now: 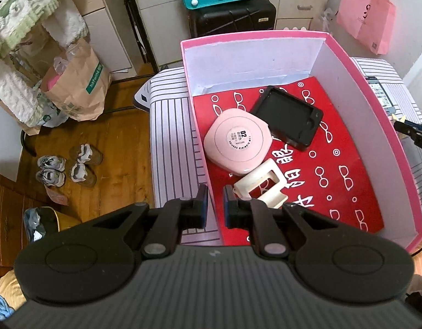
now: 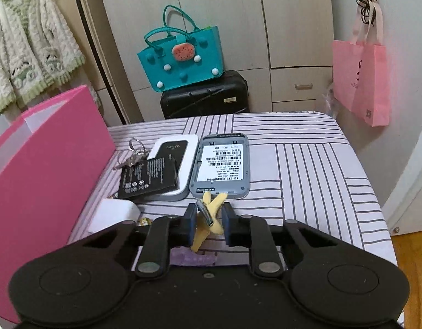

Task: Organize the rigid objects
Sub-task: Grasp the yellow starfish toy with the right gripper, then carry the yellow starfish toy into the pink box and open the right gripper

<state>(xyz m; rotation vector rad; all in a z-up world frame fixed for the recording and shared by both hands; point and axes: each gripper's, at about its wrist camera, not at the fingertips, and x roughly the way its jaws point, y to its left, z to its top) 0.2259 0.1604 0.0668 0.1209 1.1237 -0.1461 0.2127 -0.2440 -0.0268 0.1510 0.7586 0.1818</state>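
Observation:
A pink box (image 1: 386, 126) stands on the striped table and holds a red booklet (image 1: 337, 181), a pink compact (image 1: 237, 142), a black tray (image 1: 287, 118) and a cream frame (image 1: 261, 183). My left gripper (image 1: 215, 197) straddles the box's left wall with its jaws a small gap apart; I cannot tell whether it grips the wall. My right gripper (image 2: 209, 216) is shut on a yellow clip (image 2: 211, 211), held above the table beside the box (image 2: 46, 164). Ahead lie a grey router (image 2: 220, 164), its white cover (image 2: 178, 150), a black battery (image 2: 147, 178) and keys (image 2: 132, 153).
The striped table (image 2: 306, 170) drops off at its right edge. A white roll (image 2: 115, 213) lies by the box. A black suitcase (image 2: 205, 96) with a teal bag (image 2: 180, 57) stands behind. A pink bag (image 2: 361, 82) hangs on the right. Shoes (image 1: 65, 168) and paper bags (image 1: 79, 87) sit on the floor at left.

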